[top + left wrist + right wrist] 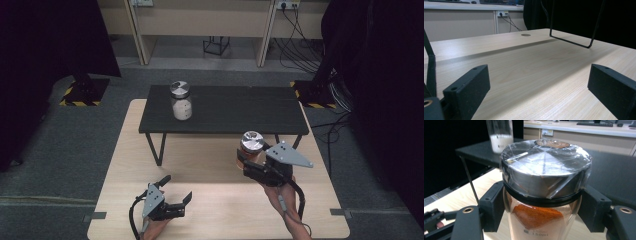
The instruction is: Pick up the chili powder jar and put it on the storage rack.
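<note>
The right gripper (248, 165) grips a glass jar of orange powder (248, 150), its two black fingers (491, 205) pressed against the glass on either side just under the lid. The jar stands upright in the grip, above the right part of the light wooden desk (215, 205) and in front of the low black shelf (225, 107) that stands on thin wire legs at the desk's far side. Its metal lid (544, 167) is wrapped in clear film, and orange powder shows through the glass below the black ring. Whether the jar's base rests on the desk or hangs clear of it cannot be told for certain from the high view, though it appears lifted.

The left gripper (176, 192) lies low at the near left of the desk, fingers (466, 87) spread wide with bare wood between them and nothing held. A second jar with white powder (180, 100) stands upright on the left part of the black shelf, well apart from both grippers.
</note>
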`<state>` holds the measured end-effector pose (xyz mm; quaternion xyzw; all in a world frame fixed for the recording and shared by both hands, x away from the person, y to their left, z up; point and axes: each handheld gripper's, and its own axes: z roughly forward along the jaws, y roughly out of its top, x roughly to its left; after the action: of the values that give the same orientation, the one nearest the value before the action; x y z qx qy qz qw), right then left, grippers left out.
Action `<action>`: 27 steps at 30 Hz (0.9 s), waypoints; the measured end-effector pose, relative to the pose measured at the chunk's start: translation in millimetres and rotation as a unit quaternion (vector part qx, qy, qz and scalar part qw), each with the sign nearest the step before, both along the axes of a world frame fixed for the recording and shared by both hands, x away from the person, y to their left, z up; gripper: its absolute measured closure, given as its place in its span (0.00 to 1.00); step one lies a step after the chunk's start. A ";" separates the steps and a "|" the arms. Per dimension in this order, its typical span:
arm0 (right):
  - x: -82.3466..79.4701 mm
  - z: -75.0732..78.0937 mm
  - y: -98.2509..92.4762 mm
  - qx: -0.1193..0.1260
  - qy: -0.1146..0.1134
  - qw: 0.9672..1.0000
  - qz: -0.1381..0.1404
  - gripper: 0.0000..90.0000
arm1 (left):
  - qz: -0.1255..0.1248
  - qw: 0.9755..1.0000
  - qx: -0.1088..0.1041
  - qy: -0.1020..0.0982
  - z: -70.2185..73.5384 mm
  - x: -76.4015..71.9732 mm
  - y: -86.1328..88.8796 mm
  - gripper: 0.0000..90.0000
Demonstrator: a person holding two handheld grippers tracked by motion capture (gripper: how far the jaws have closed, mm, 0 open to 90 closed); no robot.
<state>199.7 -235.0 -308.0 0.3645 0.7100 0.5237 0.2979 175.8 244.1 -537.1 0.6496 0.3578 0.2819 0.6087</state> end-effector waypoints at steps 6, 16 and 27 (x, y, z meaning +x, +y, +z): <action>7.8 24.8 5.9 -0.004 -0.009 1.000 -0.002 0.34 | 0.000 1.000 0.000 0.000 0.1 0.0 0.0 0.04; 34.7 46.4 19.6 -0.007 -0.017 0.999 -0.030 0.34 | 0.000 1.000 0.000 0.001 0.3 0.2 0.2 0.04; 72.5 48.9 33.7 0.004 -0.018 0.998 -0.066 0.34 | -0.001 1.000 0.000 0.002 0.5 0.5 0.4 0.04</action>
<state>272.2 -201.2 -259.1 0.4020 0.6772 0.5120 0.3431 176.3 244.5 -536.6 0.6505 0.3581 0.2805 0.6082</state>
